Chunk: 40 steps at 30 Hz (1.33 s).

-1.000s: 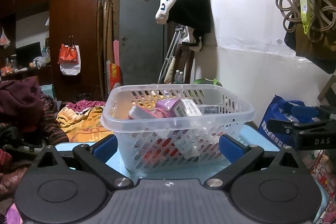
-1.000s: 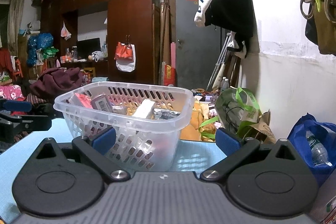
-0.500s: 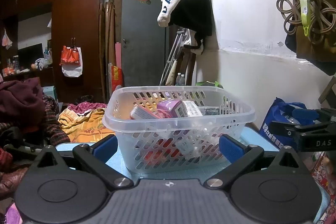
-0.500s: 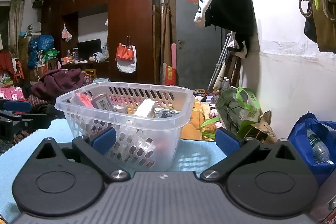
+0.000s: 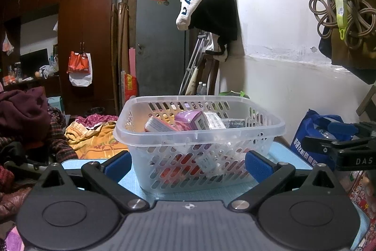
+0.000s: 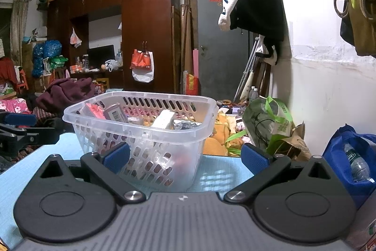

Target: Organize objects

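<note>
On blue table, both claws gape level toward basket.

One basket on the table. Inside, at least four packs: one pink, one purple, one white, one dark; more below, uncountable. Two grippers, each with two blue pads.

clear slotted basket upright on blue table, w/ small boxes inside
</note>
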### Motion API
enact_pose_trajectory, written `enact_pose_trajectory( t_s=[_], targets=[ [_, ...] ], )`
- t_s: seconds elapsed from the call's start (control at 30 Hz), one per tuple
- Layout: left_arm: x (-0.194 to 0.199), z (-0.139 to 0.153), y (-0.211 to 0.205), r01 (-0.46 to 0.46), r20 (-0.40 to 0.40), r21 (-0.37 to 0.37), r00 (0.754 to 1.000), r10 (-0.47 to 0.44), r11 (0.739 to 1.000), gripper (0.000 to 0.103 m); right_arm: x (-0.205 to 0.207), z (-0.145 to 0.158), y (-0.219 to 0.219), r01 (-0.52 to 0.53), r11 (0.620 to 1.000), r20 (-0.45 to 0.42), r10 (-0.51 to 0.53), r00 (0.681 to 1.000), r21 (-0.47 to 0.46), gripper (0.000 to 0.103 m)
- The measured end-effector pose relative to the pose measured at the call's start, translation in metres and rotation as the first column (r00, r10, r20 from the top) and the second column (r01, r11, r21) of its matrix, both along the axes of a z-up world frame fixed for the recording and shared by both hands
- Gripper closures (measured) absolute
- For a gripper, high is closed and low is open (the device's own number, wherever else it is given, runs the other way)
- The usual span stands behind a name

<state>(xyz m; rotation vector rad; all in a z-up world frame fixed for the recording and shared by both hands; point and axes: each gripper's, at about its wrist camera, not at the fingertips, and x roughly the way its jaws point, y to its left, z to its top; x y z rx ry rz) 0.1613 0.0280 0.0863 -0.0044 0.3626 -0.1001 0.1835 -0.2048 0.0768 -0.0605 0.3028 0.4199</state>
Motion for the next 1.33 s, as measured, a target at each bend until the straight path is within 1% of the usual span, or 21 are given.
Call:
enact_pose_trajectory(
  t_s=[1.13, 1.33],
  targets=[
    [0.004, -0.007, -0.007, 0.011, -0.004, 0.002, 1.000, -0.011, 1.000, 0.000, 0.000, -0.001, -0.002, -0.004, 1.000, 0.000, 0.004, 1.000, -0.004, 0.000],
    [0.002, -0.007, -0.014, 0.009, 0.017, 0.001, 1.000, -0.009, 1.000, 0.000, -0.001, -0.002, -0.003, -0.006, 1.000, 0.000, 0.006, 1.000, -0.002, 0.000]
  ],
)
